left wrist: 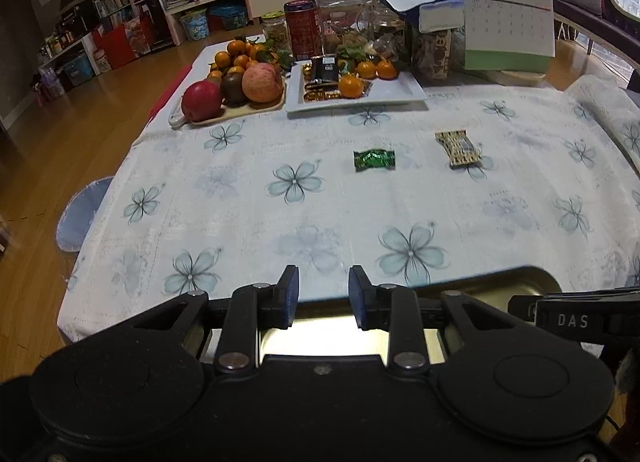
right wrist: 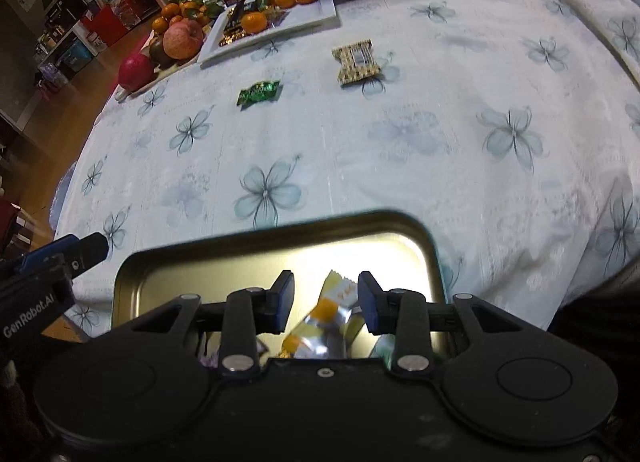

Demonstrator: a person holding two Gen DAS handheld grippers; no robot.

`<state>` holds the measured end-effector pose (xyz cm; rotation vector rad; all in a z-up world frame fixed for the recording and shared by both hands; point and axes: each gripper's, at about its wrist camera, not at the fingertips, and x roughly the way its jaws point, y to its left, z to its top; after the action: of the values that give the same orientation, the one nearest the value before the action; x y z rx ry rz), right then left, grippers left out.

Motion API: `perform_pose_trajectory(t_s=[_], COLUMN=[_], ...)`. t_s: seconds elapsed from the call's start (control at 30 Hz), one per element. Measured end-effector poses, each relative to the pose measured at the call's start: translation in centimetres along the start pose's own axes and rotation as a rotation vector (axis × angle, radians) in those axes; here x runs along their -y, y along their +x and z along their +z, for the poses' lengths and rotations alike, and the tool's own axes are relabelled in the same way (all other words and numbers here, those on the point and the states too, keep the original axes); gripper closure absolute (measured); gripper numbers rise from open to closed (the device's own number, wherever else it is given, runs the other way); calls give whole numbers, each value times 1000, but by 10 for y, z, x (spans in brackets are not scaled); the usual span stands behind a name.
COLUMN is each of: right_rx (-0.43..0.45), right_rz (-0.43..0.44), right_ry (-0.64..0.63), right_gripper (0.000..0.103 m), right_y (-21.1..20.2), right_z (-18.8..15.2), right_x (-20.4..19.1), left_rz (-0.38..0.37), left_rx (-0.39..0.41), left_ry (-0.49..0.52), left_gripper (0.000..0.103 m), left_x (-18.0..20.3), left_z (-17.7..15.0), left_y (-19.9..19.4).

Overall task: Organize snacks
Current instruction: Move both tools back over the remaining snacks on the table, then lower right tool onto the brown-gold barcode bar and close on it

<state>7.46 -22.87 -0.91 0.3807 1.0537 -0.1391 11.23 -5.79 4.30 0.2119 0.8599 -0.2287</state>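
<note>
A gold metal tin [right wrist: 272, 228] stands at the near edge of the flowered tablecloth. Inside it lies an orange and silver snack packet [right wrist: 332, 312] with other wrappers. My right gripper [right wrist: 325, 300] hovers over the tin, jaws apart on either side of that packet, and the pads do not press it. Over the tin's [left wrist: 520, 275] left part my left gripper [left wrist: 323, 294] is open with nothing between its fingers. Further out on the cloth lie a green candy [left wrist: 374, 159] [right wrist: 259, 92] and a patterned gold snack pack [left wrist: 458, 147] [right wrist: 357, 61], apart from each other.
A white plate [left wrist: 396, 92] with tangerines and sweets and a board of fruit [left wrist: 240, 110] stand at the far side. Behind them are jars [left wrist: 342, 18] and a desk calendar [left wrist: 508, 22]. The table's left edge drops to a blue stool [left wrist: 80, 214] and wooden floor.
</note>
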Motion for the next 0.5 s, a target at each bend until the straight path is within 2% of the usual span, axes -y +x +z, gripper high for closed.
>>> perform_pose_trajectory(t_s=[0.17, 0.37, 0.5], right_rx=[49, 53, 32], right_rz=[-45, -102, -103], right_ry=[-4, 27, 75], right_gripper=[65, 64, 61], right_y=[12, 43, 67], right_z=[64, 139, 179], right_x=[6, 15, 18], left_rz=[-47, -34, -15], left_rx=[-41, -75, -84], left_ry=[-72, -113, -112], left_gripper=[64, 64, 64], left_x=[-16, -21, -17], left_z=[49, 99, 120], left_y=[32, 82, 111])
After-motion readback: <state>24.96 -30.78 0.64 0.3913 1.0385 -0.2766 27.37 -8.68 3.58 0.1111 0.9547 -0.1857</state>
